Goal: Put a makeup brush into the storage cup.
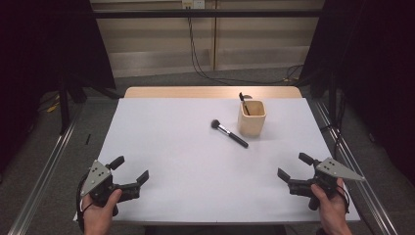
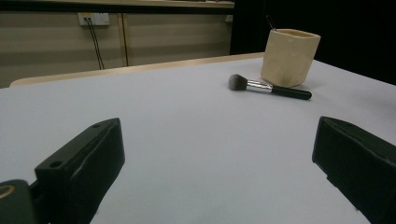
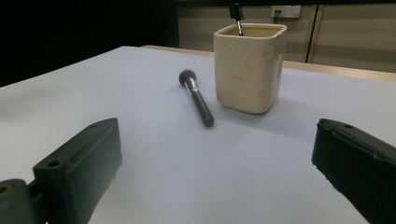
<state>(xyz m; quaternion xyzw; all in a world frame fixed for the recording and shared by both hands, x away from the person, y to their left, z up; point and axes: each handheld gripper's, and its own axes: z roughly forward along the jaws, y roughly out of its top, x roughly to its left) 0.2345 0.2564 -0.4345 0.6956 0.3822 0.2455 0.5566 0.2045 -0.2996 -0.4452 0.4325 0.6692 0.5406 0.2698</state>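
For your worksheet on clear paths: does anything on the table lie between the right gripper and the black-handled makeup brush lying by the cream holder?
Nothing visible does. Bare white table lies between the open right gripper and the black-handled makeup brush. The cream square holder stands beside the brush, off that path.

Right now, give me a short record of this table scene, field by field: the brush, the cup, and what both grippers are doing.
brush: makeup brush lying flat on the table, bristle head toward the far left, beside the cup
cup: cream holder, upright, another dark tool standing inside
brush and cup: close together; I cannot tell if they touch
left gripper: jaws open, holding nothing, near the front left edge
right gripper: jaws open, holding nothing, near the front right edge
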